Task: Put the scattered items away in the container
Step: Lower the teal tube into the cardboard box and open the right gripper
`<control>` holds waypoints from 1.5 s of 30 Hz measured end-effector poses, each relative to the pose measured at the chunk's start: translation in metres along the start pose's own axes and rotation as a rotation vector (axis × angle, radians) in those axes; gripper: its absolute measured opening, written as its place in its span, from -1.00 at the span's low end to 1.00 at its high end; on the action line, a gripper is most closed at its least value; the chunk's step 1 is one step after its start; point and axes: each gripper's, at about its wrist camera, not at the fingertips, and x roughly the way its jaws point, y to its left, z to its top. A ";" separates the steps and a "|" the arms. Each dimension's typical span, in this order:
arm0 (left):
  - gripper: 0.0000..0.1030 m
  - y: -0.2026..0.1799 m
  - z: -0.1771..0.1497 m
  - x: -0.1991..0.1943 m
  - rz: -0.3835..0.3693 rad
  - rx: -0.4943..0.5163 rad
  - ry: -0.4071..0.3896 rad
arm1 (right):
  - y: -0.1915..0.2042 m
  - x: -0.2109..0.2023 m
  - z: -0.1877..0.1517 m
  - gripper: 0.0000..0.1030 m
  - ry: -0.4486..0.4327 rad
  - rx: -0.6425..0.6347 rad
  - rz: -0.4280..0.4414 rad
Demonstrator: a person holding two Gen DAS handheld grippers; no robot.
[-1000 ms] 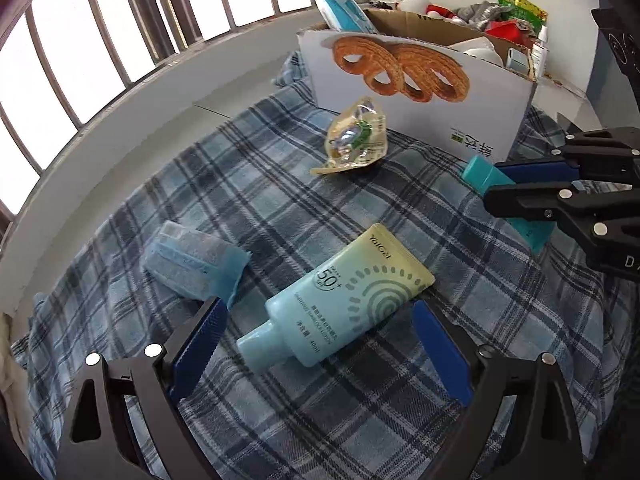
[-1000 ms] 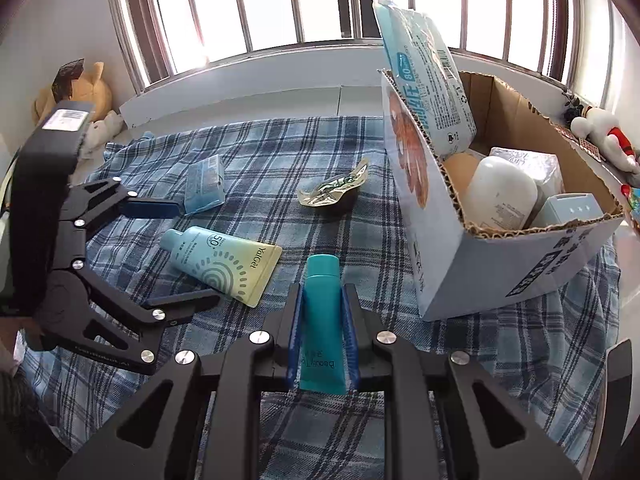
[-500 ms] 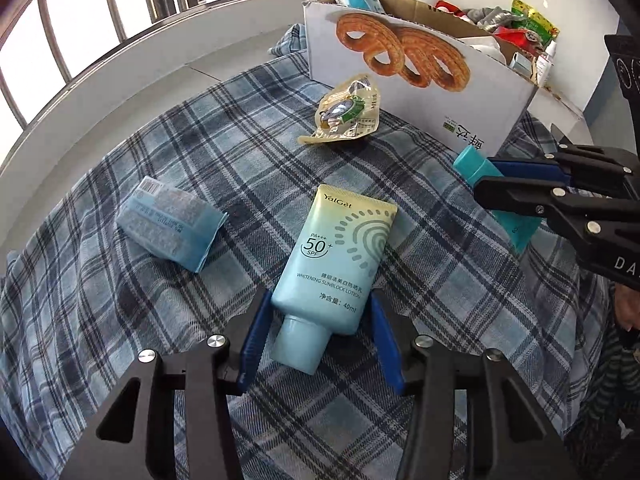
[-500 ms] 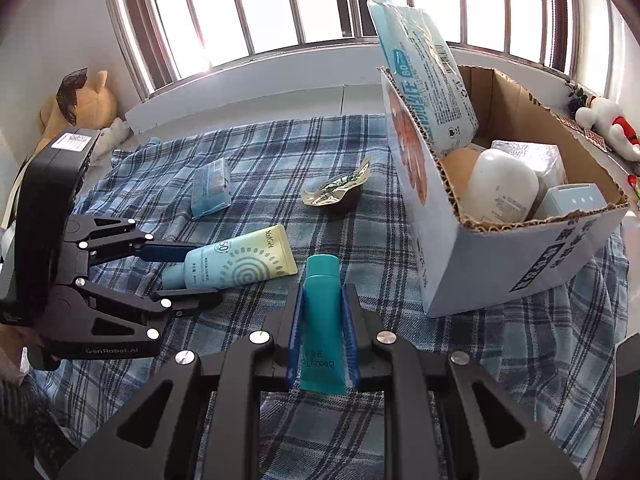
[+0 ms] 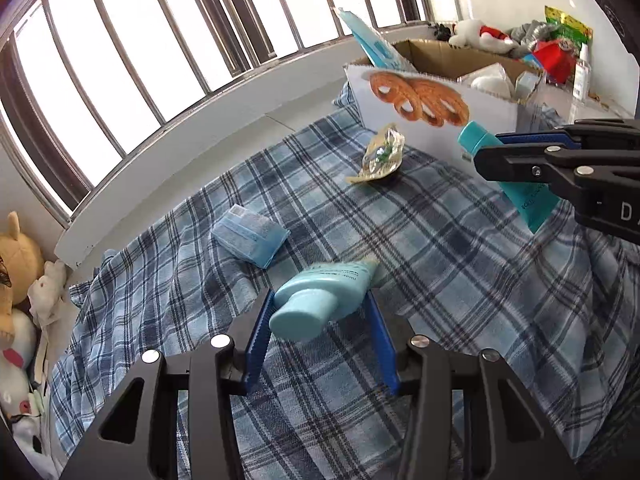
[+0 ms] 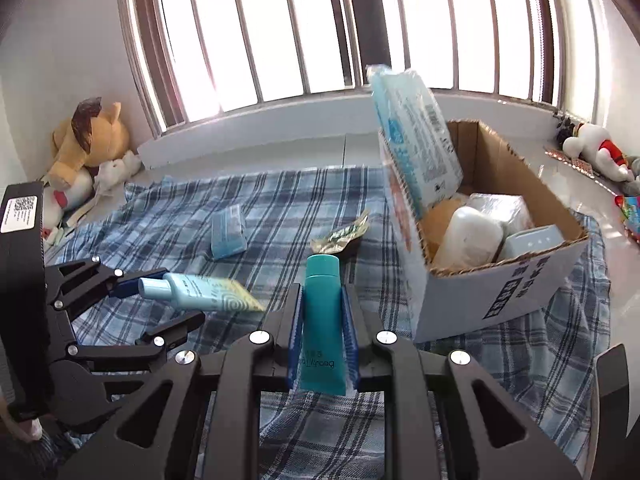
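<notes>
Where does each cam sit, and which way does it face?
Left wrist: on the left tongs, looking along them at the plaid cloth and barred window; own fingers grip a pale-blue sunscreen tube.
Right wrist: on the right tongs, facing the open cardboard box; own fingers clamp a teal tube.
Shared: both tubes, box, each other's tongs.

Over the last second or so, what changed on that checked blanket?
The left gripper closed its fingers on the pale sunscreen tube, which had been lying flat, and lifted it off the checked blanket. The right gripper kept its hold on the teal tube and also rose. The blue packet, the foil wrapper and the cardboard box stayed where they were.
</notes>
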 end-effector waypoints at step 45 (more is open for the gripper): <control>0.61 -0.057 0.066 0.093 -0.073 -0.003 0.040 | -0.090 -0.021 0.040 0.15 -0.139 0.105 -0.089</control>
